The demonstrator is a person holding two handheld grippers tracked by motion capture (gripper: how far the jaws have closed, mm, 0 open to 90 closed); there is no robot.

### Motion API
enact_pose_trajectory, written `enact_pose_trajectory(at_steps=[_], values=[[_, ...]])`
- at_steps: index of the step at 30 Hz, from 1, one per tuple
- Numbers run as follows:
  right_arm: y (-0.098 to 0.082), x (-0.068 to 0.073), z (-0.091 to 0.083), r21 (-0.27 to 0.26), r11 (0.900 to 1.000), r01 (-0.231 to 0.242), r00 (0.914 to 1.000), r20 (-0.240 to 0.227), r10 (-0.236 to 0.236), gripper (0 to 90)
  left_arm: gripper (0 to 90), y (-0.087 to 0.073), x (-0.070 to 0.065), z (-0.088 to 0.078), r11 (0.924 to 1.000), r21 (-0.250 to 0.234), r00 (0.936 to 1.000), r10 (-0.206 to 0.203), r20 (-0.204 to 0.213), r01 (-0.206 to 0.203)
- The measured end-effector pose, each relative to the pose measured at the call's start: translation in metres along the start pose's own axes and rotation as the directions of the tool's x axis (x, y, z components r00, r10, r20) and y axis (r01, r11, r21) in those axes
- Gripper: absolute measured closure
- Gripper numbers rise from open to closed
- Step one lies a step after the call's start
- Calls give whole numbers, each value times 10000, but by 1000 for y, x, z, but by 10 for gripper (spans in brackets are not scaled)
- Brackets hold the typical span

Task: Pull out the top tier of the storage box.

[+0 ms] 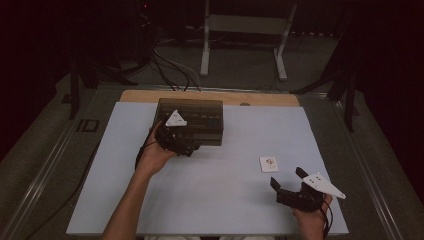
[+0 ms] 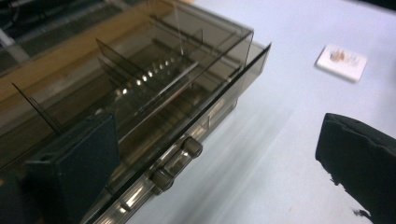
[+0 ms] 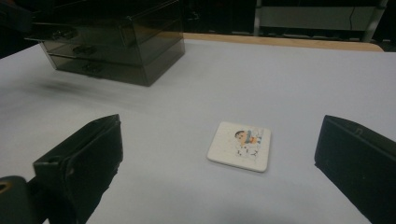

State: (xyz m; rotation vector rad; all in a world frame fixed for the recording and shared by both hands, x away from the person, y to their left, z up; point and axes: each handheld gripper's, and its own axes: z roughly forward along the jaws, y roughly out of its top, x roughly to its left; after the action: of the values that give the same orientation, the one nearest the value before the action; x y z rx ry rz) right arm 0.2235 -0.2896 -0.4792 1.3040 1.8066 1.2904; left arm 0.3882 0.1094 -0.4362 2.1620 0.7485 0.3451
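Observation:
A dark see-through drawer box [image 1: 192, 117] stands at the back of the white table [image 1: 225, 200]. My left gripper [image 1: 186, 144] is at its front, open, with one jaw over the box's top front edge. In the left gripper view, the left gripper [image 2: 219, 135] gapes wide beside the drawer knobs [image 2: 180, 161], and the top drawer front [image 2: 224, 88] stands slightly out from the box. A small white picture tile [image 1: 268, 164] lies flat on the table. My right gripper [image 1: 287, 178] is open just short of the tile [image 3: 239, 146], which lies ahead between the jaws of the right gripper [image 3: 222, 128].
The table's wooden back edge [image 1: 210, 96] runs behind the box. Beyond it are floor cables [image 1: 170, 70] and a white desk frame [image 1: 245, 40]. Bare white tabletop spreads left of the box and between the two hands.

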Motion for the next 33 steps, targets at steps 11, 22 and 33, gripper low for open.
enact_pose_trajectory(at_steps=[11, 22, 33], values=[[0, 0, -1, -4, 10000, -27, 10000, -22, 27, 14, 62, 2, -2, 15, 9934, 998, 9983, 548, 205, -566], [0, 1, 0, 22, 10000, 25, 10000, -40, -24, 14, 166, 7, 4, 9, 9752, 2148, 9983, 476, 343, -538], [0, 0, 1, 35, 10000, 25, 10000, -80, -25, 14, 390, 7, 5, 22, 9666, 2494, 9936, 804, -795, -582]])
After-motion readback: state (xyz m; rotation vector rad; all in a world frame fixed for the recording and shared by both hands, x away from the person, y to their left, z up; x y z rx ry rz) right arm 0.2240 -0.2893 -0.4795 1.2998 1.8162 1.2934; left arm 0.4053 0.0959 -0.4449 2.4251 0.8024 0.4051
